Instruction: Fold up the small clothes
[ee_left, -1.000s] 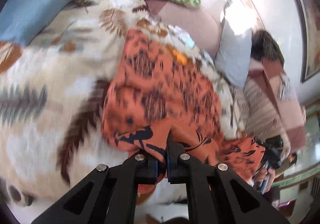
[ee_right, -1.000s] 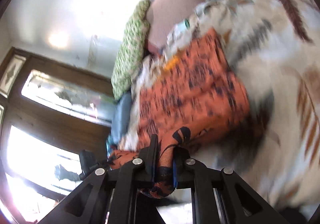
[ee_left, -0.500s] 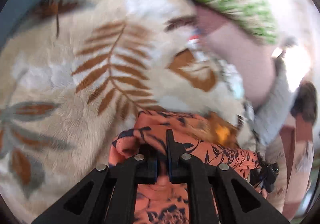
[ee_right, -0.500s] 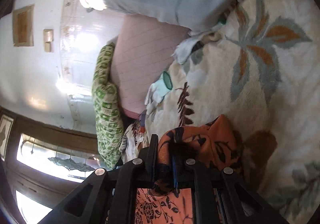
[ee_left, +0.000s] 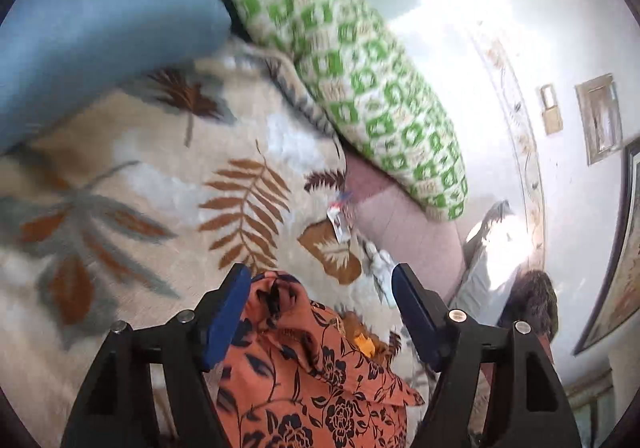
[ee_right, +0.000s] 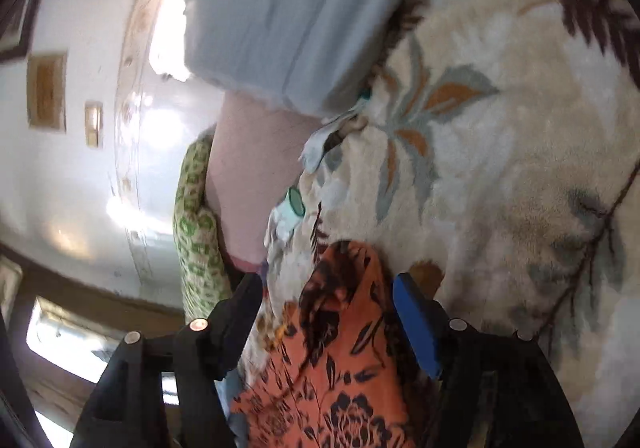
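Lying between both just-opened grippers' jaws: orange garment (ee_left: 304, 380).

The right gripper (ee_right: 326, 290) has just been opening — its jaws stand apart. The orange floral garment (ee_right: 336, 352) lies loose between them on the leaf-patterned blanket (ee_right: 500, 168).
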Tool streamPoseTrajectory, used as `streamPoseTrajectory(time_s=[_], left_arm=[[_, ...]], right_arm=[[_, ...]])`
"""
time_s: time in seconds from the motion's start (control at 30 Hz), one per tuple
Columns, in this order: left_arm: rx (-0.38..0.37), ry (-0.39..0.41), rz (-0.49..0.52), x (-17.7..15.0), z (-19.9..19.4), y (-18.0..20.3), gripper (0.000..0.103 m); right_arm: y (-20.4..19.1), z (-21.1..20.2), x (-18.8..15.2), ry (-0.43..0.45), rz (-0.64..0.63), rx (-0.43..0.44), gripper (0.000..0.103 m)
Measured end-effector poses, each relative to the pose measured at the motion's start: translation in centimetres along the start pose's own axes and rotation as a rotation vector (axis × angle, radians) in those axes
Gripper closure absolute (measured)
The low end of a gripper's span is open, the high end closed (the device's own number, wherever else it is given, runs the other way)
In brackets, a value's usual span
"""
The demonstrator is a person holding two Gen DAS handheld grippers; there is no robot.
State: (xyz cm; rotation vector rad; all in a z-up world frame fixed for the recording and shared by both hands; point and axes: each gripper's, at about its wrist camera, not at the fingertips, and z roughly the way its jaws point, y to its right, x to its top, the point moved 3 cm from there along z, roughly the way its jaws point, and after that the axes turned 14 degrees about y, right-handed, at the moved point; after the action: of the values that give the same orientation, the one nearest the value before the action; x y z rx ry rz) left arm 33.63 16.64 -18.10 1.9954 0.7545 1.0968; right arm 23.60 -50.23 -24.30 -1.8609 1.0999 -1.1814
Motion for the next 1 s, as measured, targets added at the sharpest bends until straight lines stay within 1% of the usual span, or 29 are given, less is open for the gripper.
streamPoseTrajectory(time_s=[0.07,0.1,0.13,0.17,0.2,0.23,0.3,0.37,0.4,0.47,0.5,0.6,0.67,0.7,0.73,0.77,0.8,0.83,0.87,0.9,0.93,1.0], left_arm=[[0.063,-0.012,0.065,-2.3,-1.7,0.4,0.028],[0.099,-0.024,0.070,-3.8,-1.9,0.4,0.028],[0.121,-0.047,0.079,-5.5,-1.8,0.4,0.028],[0.149,-0.105,0.127,-7.5,-1.5,0.9,0.028],[0.178,-0.138,0.171,-9.0,-1.1,1.1,0.029],[0.193,-0.148,0.211,-10.3,-1.0,1.7,0.029],[0.178,-0.155,0.327,-12.6,-0.7,2.6,0.029],[0.199,-0.163,0.402,-13.7,-0.2,2.4,0.029],[0.206,-0.166,0.419,-13.9,0.1,2.0,0.029],[0.213,-0.178,0.416,-13.7,0.5,1.5,0.029],[0.211,-0.180,0.416,-13.4,0.7,1.5,0.029],[0.213,-0.189,0.440,-13.3,1.2,1.6,0.029],[0.212,-0.186,0.436,-13.2,1.6,1.6,0.029],[0.208,-0.184,0.426,-12.9,1.7,1.6,0.029],[0.200,-0.180,0.411,-12.5,1.7,1.6,0.029],[0.195,-0.176,0.397,-12.2,1.8,1.6,0.029],[0.196,-0.170,0.378,-11.7,1.8,1.4,0.029],[0.204,-0.161,0.363,-11.3,1.7,1.2,0.029],[0.226,-0.143,0.352,-10.9,1.4,0.9,0.029],[0.256,-0.124,0.353,-10.5,1.1,0.7,0.029],[0.273,-0.111,0.350,-10.2,0.8,0.5,0.029],[0.299,-0.094,0.336,-9.7,0.1,0.1,0.029]], right_arm=[[-3.8,-0.4,-2.4,-0.072,-0.184,-0.007,0.032],[-5.8,-0.1,-4.5,-0.127,-0.286,-0.013,0.032],[-7.6,0.5,-6.9,-0.186,-0.387,-0.038,0.032],[-9.0,1.4,-9.1,-0.237,-0.460,-0.055,0.032],[-10.2,2.4,-11.6,-0.288,-0.516,-0.065,0.033],[-11.2,3.7,-14.0,-0.341,-0.556,-0.073,0.034],[-12.5,6.3,-18.5,-0.431,-0.630,-0.103,0.034],[-13.0,8.6,-22.0,-0.492,-0.696,-0.132,0.034],[-13.1,10.0,-23.3,-0.502,-0.736,-0.158,0.034],[-14.0,12.8,-24.4,-0.467,-0.855,-0.207,0.034],[-14.6,14.1,-24.4,-0.451,-0.891,-0.215,0.034],[-16.2,18.7,-23.0,-0.413,-0.938,-0.279,0.034],[-17.5,21.5,-21.7,-0.359,-0.965,-0.306,0.034],[-18.3,22.6,-20.6,-0.320,-0.960,-0.311,0.034],[-19.0,23.3,-19.5,-0.280,-0.921,-0.304,0.034],[-19.5,23.5,-18.3,-0.252,-0.856,-0.287,0.034],[-20.0,23.3,-17.7,-0.244,-0.804,-0.264,0.034],[-20.7,23.1,-17.7,-0.252,-0.771,-0.231,0.034],[-21.3,22.4,-18.4,-0.282,-0.763,-0.193,0.034],[-21.8,21.9,-19.6,-0.330,-0.769,-0.154,0.034],[-22.3,21.4,-21.6,-0.402,-0.789,-0.104,0.034],[-23.2,20.3,-25.8,-0.496,-0.865,-0.048,0.034]])
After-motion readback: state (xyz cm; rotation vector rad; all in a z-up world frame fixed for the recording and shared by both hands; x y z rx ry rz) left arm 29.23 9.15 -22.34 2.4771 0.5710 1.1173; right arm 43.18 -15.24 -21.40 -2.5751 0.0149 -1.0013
